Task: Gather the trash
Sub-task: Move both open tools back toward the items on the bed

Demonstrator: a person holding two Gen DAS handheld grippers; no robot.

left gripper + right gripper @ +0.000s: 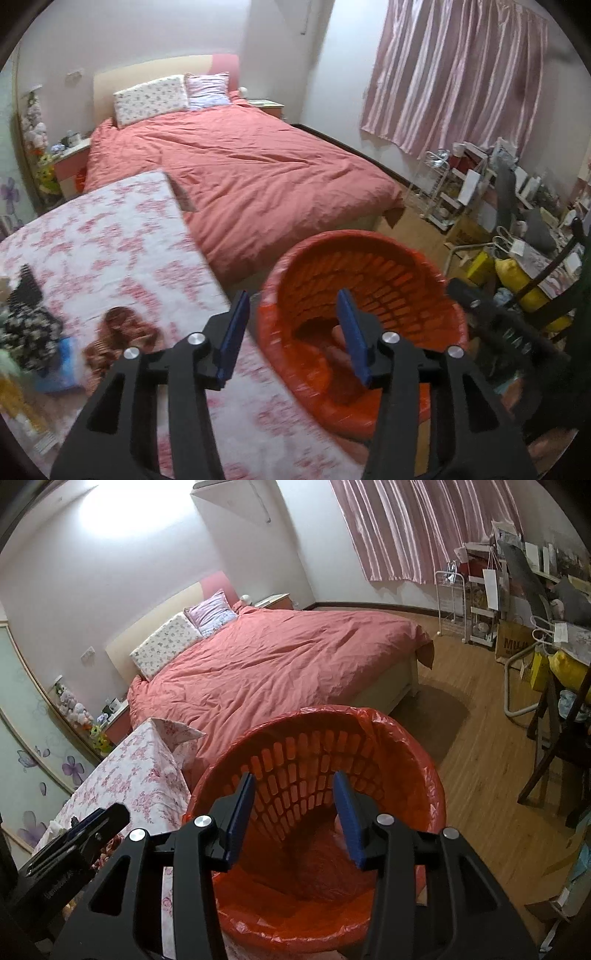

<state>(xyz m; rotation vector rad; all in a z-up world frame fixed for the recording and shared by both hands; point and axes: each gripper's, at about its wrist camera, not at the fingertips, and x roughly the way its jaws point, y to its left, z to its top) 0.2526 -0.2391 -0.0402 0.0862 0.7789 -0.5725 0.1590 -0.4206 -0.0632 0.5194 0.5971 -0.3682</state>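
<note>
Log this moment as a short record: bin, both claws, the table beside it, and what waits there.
bin: red slatted basket lined with a red bag, on the wood floor beside the table
right claw: open, empty, above the bin mouth
left claw: open, empty, over the bin's edge next to the table
table: floral cloth, beside the bed
on table: blurred litter at its left end, not identifiable
</note>
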